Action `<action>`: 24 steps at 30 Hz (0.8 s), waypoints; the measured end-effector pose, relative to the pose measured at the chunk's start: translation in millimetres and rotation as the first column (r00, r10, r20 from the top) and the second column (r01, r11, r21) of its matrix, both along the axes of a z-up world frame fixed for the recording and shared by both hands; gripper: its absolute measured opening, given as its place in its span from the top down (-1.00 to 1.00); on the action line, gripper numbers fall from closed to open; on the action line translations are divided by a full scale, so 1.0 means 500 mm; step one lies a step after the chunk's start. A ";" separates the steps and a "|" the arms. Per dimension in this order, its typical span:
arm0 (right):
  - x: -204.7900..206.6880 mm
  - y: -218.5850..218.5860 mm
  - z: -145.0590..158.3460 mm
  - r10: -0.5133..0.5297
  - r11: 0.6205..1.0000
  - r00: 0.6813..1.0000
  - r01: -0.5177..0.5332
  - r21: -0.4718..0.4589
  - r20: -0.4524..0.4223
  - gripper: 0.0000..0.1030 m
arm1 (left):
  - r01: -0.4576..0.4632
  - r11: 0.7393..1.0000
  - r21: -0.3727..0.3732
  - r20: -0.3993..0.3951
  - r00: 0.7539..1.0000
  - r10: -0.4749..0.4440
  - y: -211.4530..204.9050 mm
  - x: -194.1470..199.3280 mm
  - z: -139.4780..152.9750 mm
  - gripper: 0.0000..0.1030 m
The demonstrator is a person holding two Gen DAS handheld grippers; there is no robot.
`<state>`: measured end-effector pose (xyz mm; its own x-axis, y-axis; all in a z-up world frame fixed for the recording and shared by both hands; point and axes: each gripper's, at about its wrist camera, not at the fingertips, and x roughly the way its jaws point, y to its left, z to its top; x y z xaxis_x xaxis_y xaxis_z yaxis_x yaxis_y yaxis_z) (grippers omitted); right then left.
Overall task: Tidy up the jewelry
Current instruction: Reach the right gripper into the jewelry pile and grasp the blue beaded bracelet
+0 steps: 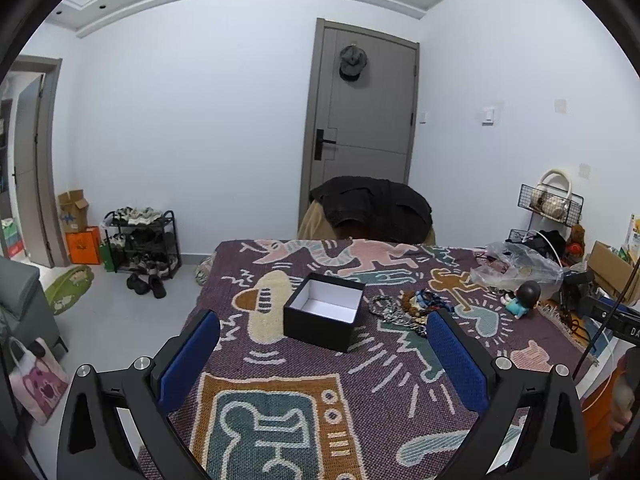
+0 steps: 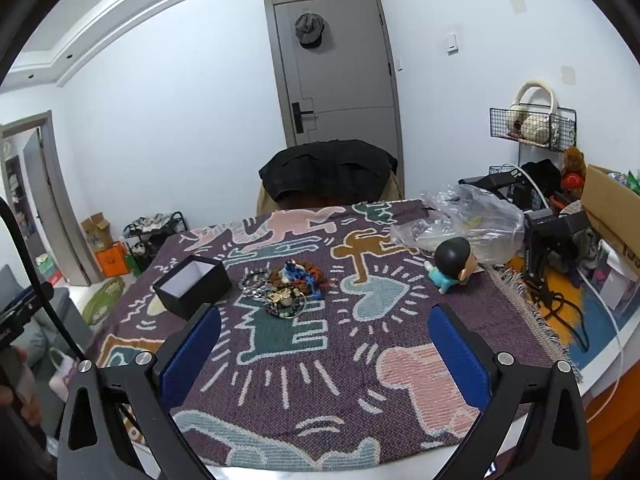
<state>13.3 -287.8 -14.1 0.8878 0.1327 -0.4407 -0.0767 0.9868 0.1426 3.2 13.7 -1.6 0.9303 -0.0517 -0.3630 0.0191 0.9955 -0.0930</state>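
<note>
An open black box (image 1: pixel 324 312) with a white inside stands on the patterned cloth, and it is empty. It also shows in the right wrist view (image 2: pixel 194 286). A pile of jewelry (image 1: pixel 404 306) lies just right of the box: bead bracelets, chains and coloured cords (image 2: pixel 286 288). My left gripper (image 1: pixel 324 344) is open and empty, held above the cloth just in front of the box. My right gripper (image 2: pixel 324 340) is open and empty, in front of the jewelry pile.
A small figurine (image 2: pixel 454 264) with a dark head lies right of the pile. A crumpled clear plastic bag (image 2: pixel 464 220) sits behind it. A chair with a black jacket (image 2: pixel 328 176) stands at the table's far edge. Boxes, cables and a wire rack (image 2: pixel 532 124) crowd the right side.
</note>
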 end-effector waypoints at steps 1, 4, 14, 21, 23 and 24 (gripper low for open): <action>0.003 -0.001 0.000 0.000 1.000 1.000 0.000 0.001 -0.003 -1.00 | 0.002 1.000 0.001 0.000 1.000 -0.002 -0.003 0.003 0.000 -1.00; 0.015 0.000 0.004 0.003 1.000 1.000 -0.004 -0.004 -0.011 -1.00 | 0.002 1.000 0.003 -0.002 1.000 -0.002 -0.011 0.011 -0.004 -1.00; 0.086 0.010 -0.002 0.037 0.999 0.997 -0.036 0.019 -0.062 -1.00 | 0.058 0.998 0.004 -0.038 0.998 -0.058 -0.054 0.077 -0.022 -0.94; 0.167 -0.003 -0.059 0.024 0.996 0.989 -0.012 0.087 -0.146 -0.57 | 0.117 0.992 0.034 -0.101 0.988 -0.113 -0.099 0.136 -0.054 -0.67; 0.187 -0.008 -0.079 0.016 0.996 0.986 0.000 0.092 -0.168 -0.42 | 0.134 0.990 0.032 -0.118 0.985 -0.129 -0.106 0.150 -0.063 -0.55; 0.197 -0.011 -0.088 0.014 0.995 0.983 0.004 0.099 -0.182 -0.36 | 0.143 0.989 0.029 -0.130 0.982 -0.138 -0.111 0.160 -0.069 -0.53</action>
<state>111.6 -293.3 -58.1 0.7927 0.1882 -0.5799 -0.0457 0.9668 0.2513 83.0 -41.8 -35.8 0.8609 -0.1623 -0.4823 0.1495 0.9866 -0.0653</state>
